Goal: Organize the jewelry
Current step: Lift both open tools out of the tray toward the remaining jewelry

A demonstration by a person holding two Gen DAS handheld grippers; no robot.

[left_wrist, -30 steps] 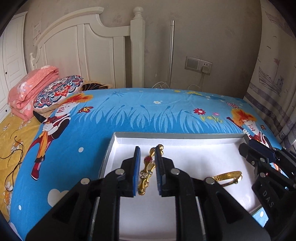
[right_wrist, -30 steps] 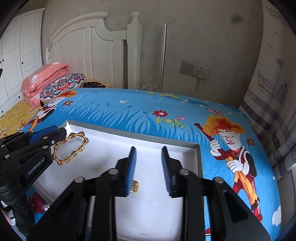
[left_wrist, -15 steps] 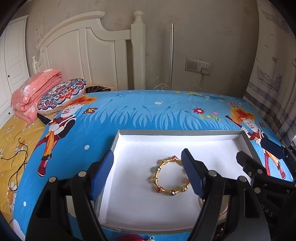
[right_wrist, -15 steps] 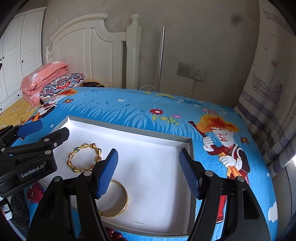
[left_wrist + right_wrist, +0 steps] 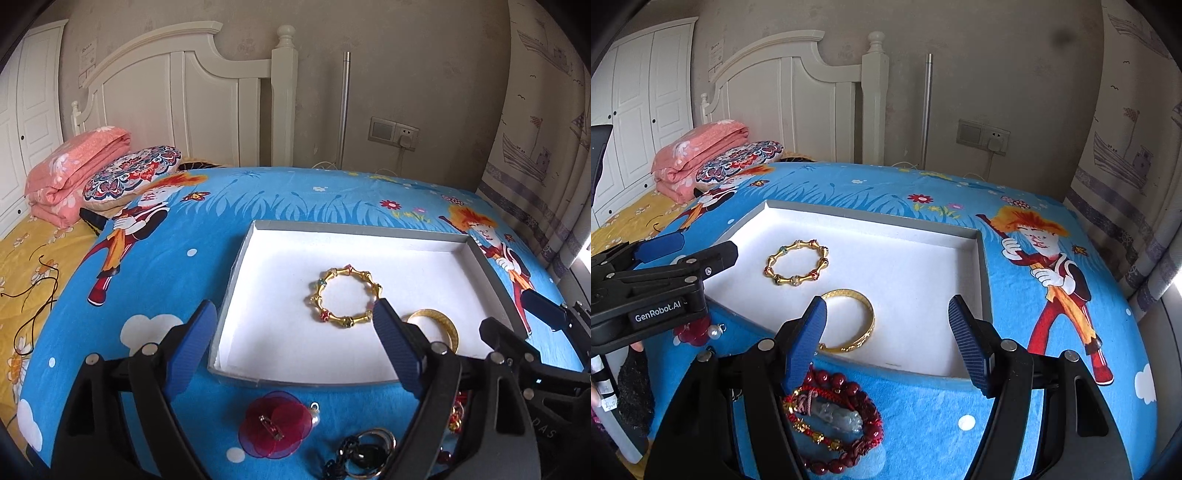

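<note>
Blue cartoon bedspread (image 5: 229,206) under white tray (image 5: 476,254), headboard (image 5: 192,103) behind.

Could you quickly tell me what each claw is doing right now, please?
Left claw: open, just widened, holding nothing.
Right claw: open, holding nothing.

Glossy gold metal on the beaded bracelet (image 5: 345,297), with small coloured stones set in; same polished gold on the plain bangle (image 5: 855,319); matt white lining, paper or foam, in the tray (image 5: 295,354), grey card-like rim; printed blue cloth bedsheet (image 5: 166,266), soft and matt; shiny dark-red beads (image 5: 846,384); translucent red petals on the flower brooch (image 5: 273,424); ribbed blue rubbery pads (image 5: 967,343) on matt black plastic.
</note>
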